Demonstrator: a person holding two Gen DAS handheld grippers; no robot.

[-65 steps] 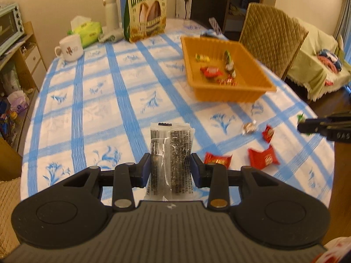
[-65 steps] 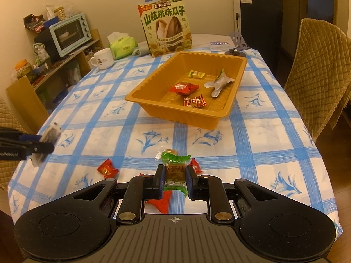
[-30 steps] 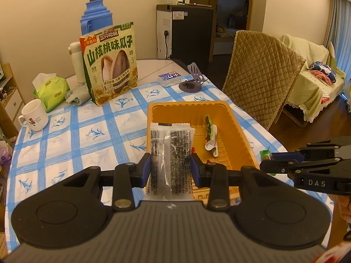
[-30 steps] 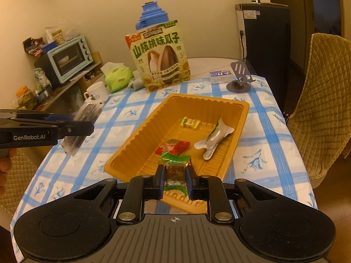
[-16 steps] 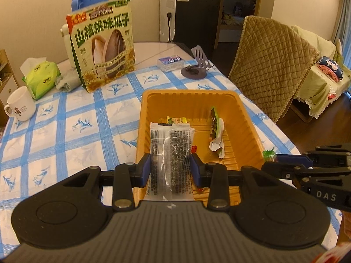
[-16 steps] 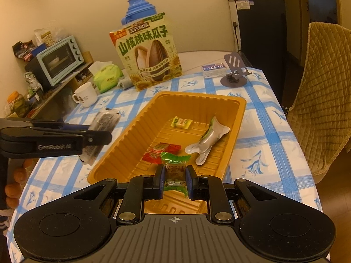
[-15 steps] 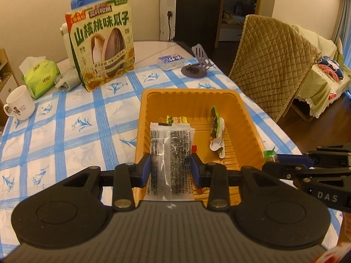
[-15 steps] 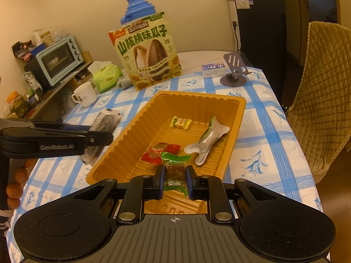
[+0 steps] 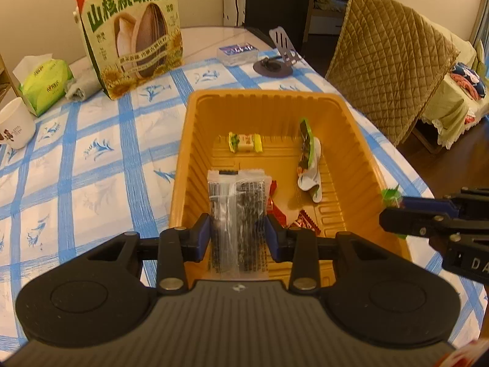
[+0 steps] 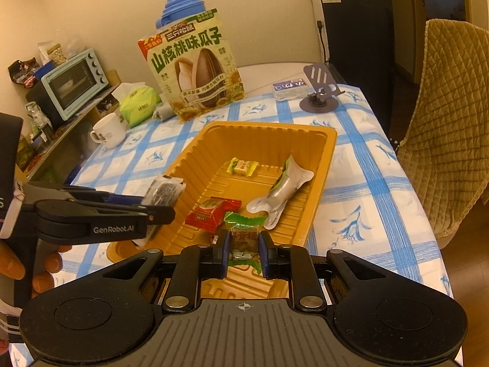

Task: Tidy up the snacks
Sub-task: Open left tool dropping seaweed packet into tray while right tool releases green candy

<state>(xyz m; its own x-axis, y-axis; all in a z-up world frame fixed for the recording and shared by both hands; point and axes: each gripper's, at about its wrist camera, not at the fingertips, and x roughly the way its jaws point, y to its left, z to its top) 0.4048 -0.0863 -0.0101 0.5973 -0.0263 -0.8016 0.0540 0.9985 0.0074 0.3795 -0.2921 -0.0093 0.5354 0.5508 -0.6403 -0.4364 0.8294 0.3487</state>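
Observation:
My left gripper is shut on a clear packet of dark seaweed snack, held over the near left part of the orange tray. My right gripper is shut on a small green-wrapped candy, above the tray's near end. In the tray lie a yellow-green candy, a white and green pouch and red wrapped candies. In the right wrist view the left gripper comes in from the left with the seaweed packet.
A large sunflower-seed bag stands behind the tray, with a green tissue pack, a white mug and a phone stand nearby. A quilted chair is at the table's right side. A toaster oven sits on a left shelf.
Both grippers have come closer to the tray and lower over it, each still holding its snack. The tray now fills more of both views.

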